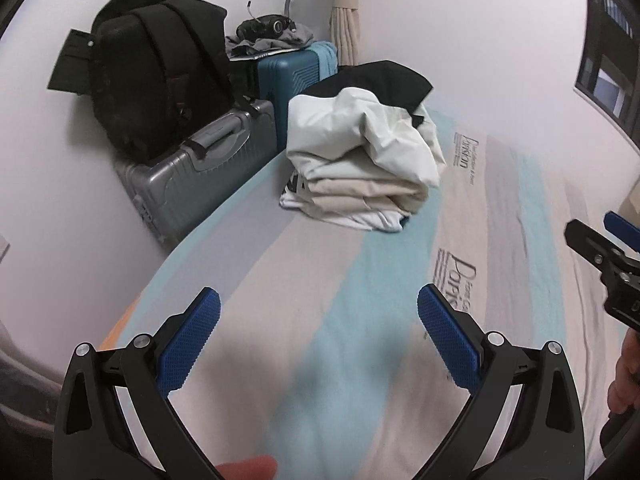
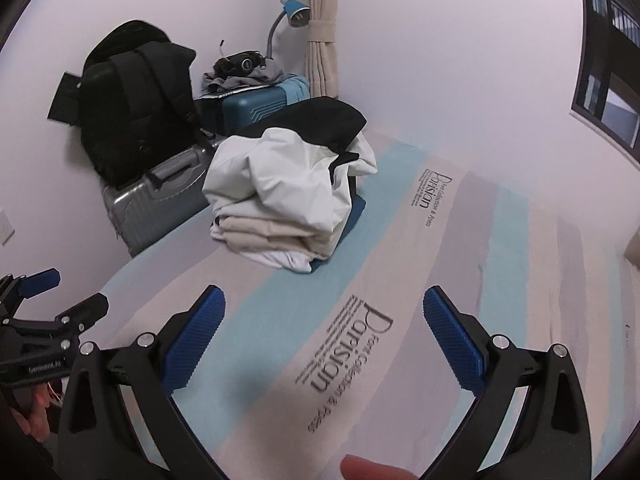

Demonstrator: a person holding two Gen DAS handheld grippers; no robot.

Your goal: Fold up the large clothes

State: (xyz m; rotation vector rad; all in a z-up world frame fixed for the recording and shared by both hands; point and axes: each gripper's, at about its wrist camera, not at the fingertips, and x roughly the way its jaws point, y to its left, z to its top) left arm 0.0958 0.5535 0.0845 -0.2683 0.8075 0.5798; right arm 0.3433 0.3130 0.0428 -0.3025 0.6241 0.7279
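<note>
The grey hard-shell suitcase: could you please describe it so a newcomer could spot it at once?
Start at the striped bed and go to its far edge by the wall. The grey suitcase lies flat there under a black backpack; its neighbour suitcase is teal.
</note>
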